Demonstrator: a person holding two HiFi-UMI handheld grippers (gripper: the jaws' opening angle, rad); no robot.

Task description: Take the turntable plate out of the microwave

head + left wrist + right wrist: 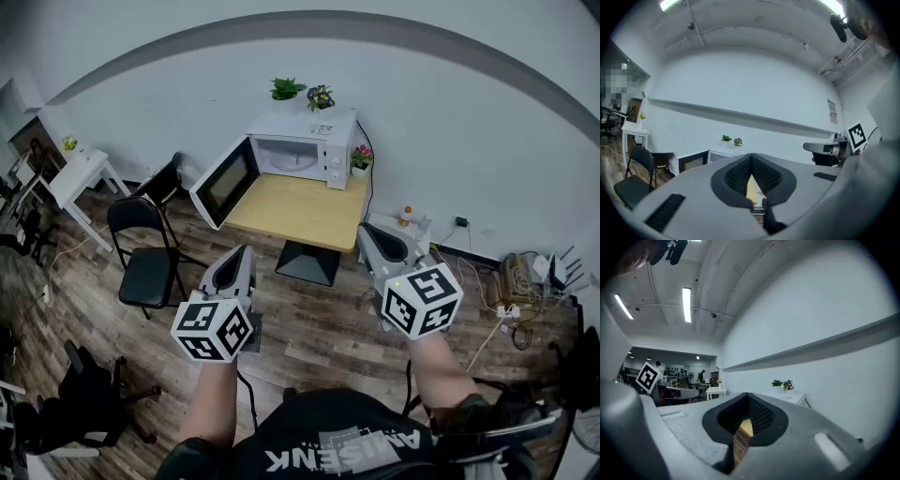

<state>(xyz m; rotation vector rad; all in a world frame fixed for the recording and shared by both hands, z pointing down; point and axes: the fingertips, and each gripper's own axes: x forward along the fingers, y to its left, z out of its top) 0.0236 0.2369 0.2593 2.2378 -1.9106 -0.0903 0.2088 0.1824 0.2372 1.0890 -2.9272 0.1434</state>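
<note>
While I hold both tools level over the wood-plank floor (319, 328), well short of the furniture, the white countertop microwave (323, 141) stands at the back of the square light-wood table (300, 214), its dark-windowed door (223, 183) swung wide to the left. Its open cavity (286, 157) shows only a pale interior from my head view; the turntable plate is too small to tell apart from the cavity floor at this range. On the microwave's top sit two small pots, one holding a leafy green plant (285, 90), the other a purple-flowered plant (321, 97). A third pot with pink flowers (361, 159) stands on the table just beside the microwave's right wall. A black folding chair (148, 258) faces the table from the left. The left gripper (244, 253) has its grey jaws pressed together with nothing between them. The right gripper (367, 232) is likewise closed and empty.
</note>
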